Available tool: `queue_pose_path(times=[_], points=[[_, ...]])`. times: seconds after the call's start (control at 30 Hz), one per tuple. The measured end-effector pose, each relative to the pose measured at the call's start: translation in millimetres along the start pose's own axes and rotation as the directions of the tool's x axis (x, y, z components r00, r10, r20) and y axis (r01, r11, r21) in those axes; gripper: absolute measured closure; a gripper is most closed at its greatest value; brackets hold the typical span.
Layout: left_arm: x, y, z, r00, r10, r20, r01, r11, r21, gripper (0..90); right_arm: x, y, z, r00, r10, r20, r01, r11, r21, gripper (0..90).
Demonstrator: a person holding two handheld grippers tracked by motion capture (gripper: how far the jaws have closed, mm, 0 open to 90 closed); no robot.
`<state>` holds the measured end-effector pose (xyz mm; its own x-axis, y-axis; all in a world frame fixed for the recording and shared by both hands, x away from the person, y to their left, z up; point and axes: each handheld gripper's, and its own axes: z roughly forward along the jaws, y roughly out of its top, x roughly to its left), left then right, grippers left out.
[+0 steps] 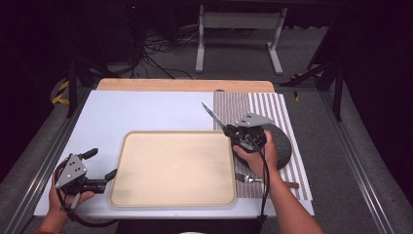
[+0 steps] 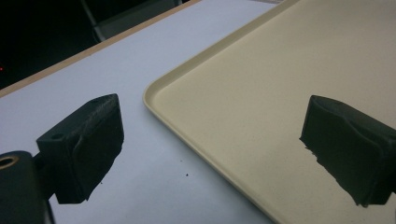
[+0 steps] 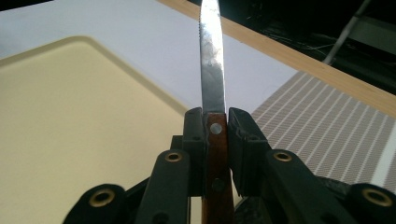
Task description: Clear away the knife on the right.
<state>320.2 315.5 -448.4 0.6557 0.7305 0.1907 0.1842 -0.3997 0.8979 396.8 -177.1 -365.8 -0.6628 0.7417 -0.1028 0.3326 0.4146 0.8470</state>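
- A steel-bladed, wooden-handled knife (image 3: pixel 212 93) is clamped by its handle in the right hand-held gripper (image 1: pixel 229 130), above the striped placemat (image 1: pixel 272 112).
- The beige plastic tray (image 1: pixel 146 195) is bare; placing seems pending.
- The left hand-held gripper (image 1: pixel 104 168) is held released beside the tray.

Wooden-handled knife (image 3: pixel 211 79), blade tilted upward

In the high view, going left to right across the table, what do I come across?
Left gripper → beige tray → right gripper holding the knife → dark plate on the striped mat.
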Motion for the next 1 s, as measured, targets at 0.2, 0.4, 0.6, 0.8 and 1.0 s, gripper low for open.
queue_pose_path(times=[0.2, 0.4, 0.6, 0.8, 1.0], points=[[-0.6, -0.4, -1.3, 1.0, -0.002, -0.007, 0.002, 1.0, 0.001, 6.6, 28.6, -7.3, -0.3, 0.9964, -0.058, -0.062, 0.06, 0.998, 0.029, 78.2], [-2.0, -0.5, 0.8, 1.0, 0.008, 0.003, -0.008, 0.9999, 0.01, 6.7, 47.9, -16.9, 3.5, 0.9894, -0.079, -0.121, 0.086, 0.995, 0.053, 78.2], [-4.5, -0.4, 1.6, 0.9999, 0.013, 0.011, -0.013, 0.9997, 0.018, 6.7, 63.6, -25.9, 14.3, 0.9797, -0.101, -0.173, 0.118, 0.989, 0.088, 78.2], [-5.6, -0.7, 0.3, 0.9998, 0.015, 0.011, -0.015, 0.9998, 0.013, 6.7, 75.1, -33.3, 21.6, 0.9731, -0.108, -0.203, 0.135, 0.983, 0.126, 78.2], [-5.8, -0.6, -0.4, 0.9996, 0.029, 0.004, -0.029, 0.9995, 0.014, 6.8, 83.8, -39.5, 27.4, 0.9675, -0.114, -0.226, 0.153, 0.975, 0.163, 78.2]])
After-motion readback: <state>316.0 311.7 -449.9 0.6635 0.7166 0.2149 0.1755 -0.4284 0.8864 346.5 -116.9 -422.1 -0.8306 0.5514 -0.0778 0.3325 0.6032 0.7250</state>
